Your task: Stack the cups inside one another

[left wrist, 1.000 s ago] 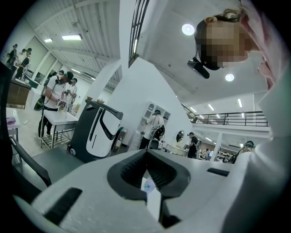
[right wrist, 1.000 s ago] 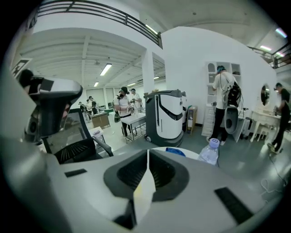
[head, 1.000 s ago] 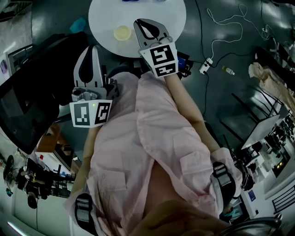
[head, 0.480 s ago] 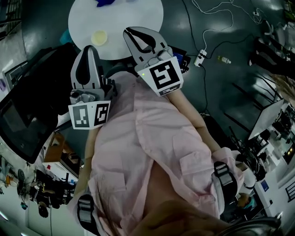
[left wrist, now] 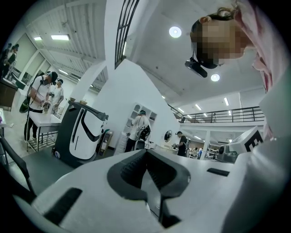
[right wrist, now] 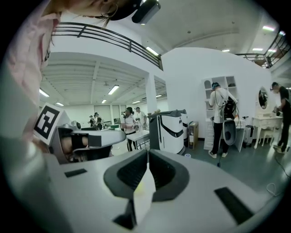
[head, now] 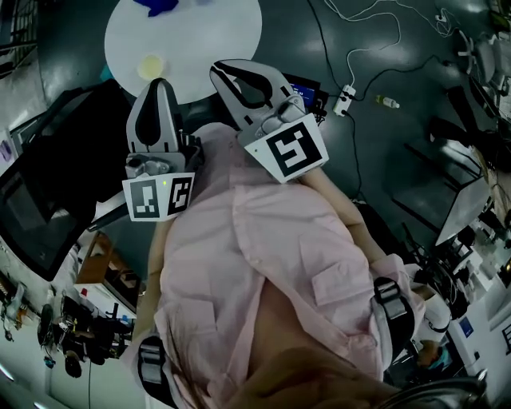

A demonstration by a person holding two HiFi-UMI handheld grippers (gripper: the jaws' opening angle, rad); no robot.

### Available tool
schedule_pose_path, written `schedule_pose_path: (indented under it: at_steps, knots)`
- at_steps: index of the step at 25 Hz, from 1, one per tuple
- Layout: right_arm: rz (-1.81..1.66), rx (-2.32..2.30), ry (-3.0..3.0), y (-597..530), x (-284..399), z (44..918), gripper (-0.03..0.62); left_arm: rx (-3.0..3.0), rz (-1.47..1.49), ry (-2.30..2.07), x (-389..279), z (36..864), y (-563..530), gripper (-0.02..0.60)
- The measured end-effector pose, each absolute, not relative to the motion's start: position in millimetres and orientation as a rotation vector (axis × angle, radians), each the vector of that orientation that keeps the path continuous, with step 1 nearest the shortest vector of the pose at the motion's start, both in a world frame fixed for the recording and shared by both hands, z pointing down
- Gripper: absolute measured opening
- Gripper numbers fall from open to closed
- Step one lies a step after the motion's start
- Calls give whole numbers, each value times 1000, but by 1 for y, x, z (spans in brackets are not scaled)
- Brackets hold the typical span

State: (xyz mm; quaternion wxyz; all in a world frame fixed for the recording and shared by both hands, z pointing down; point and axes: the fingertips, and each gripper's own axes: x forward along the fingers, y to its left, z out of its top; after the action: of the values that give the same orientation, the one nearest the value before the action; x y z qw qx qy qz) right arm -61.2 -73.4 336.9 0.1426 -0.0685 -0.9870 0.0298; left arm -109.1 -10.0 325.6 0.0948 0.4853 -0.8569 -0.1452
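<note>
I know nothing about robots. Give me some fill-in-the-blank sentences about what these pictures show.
The round table is coloured ____. The small cup near its left edge is pale ____. The left tongs and the right tongs both have their jaws ____. The person's shirt is ____.
Missing words: white; yellow; shut; pink.

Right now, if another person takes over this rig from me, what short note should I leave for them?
Left gripper: shut, empty, held up in front of the person.
Right gripper: shut, nothing gripped, beside the left one.
Things: one pale yellow cup stands on the round white table. A blue item lies at the table's far edge, cut off by the picture; I cannot tell if it is a cup.
Done: unclear. The yellow cup is too small to tell whether others sit inside it.
Left: look over the table for loose cups and nest any you find.
</note>
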Motion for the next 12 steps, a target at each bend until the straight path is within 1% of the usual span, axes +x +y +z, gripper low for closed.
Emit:
schedule_pose_path:
  at_steps: [6, 12]
  knots:
    - [39, -311, -2784, -66, -58, 364, 37, 1440, -415, -2565, -95, 329, -19, 15]
    - [42, -371, -2767, -63, -57, 366, 37, 1435, -416, -2600, -91, 319, -20, 15]
